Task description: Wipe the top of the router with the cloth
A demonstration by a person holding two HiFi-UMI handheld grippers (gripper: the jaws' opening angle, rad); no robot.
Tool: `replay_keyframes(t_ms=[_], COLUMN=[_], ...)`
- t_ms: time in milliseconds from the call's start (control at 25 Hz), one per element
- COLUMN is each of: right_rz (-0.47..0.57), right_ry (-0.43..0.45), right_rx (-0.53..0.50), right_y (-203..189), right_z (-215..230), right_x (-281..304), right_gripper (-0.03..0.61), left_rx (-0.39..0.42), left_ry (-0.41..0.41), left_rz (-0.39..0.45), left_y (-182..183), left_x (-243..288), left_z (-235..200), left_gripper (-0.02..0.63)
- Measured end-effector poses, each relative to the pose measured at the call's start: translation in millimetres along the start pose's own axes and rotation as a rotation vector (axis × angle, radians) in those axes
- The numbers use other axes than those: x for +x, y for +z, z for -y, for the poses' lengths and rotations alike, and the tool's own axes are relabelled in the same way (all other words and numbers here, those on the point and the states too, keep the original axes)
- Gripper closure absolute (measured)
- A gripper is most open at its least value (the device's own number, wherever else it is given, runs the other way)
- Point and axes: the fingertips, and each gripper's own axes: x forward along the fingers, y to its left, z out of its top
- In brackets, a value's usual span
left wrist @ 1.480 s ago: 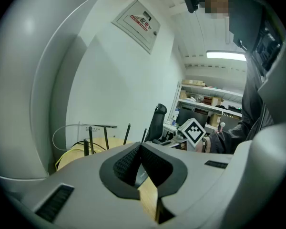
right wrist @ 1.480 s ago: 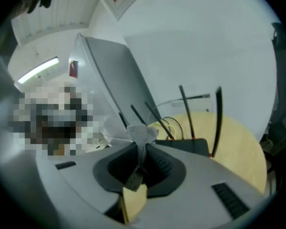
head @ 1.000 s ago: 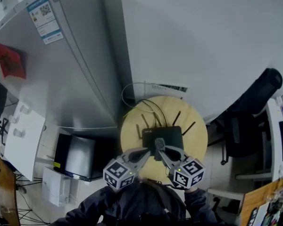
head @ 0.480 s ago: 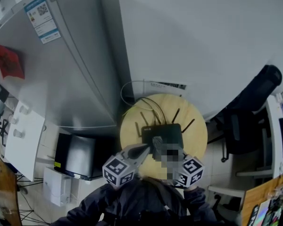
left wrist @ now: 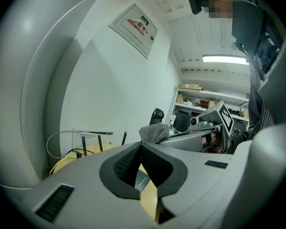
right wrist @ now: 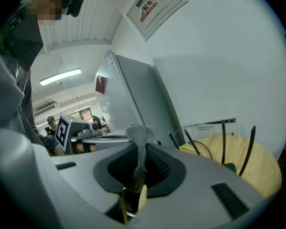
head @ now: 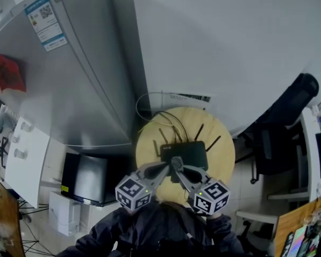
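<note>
cloth (right wrist: 140, 131) pinched in right gripper (right wrist: 141, 149) at near edge of router (head: 189, 152)

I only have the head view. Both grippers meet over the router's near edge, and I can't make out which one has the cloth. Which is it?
Observer: The right gripper. Its own view shows the jaws shut on the grey cloth, with a tuft standing up past the tips.
Operator: And the left one?
Observer: The left gripper has its jaws together with nothing between them. The cloth shows just beyond its tips.
Operator: Is the cloth down on the router?
Observer: I cannot tell. The left gripper view shows only a strip of the router below its jaws, not where the cloth meets it.
</note>
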Motion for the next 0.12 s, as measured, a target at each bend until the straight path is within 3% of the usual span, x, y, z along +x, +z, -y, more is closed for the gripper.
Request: replay_keyframes(t_ms=[120], right_rz=[0.003], right_ry=[-0.004], right_rx=[0.000], right_y=[1.9], right_z=[-0.1], right_x=[2.1], right_gripper=[0.511], left_rx=[0.001], left_ry=[-0.001], left_rz=[-0.001], left_y=[0.6], left_x=[-0.1], left_z=[-3.7], left_gripper=[0.620])
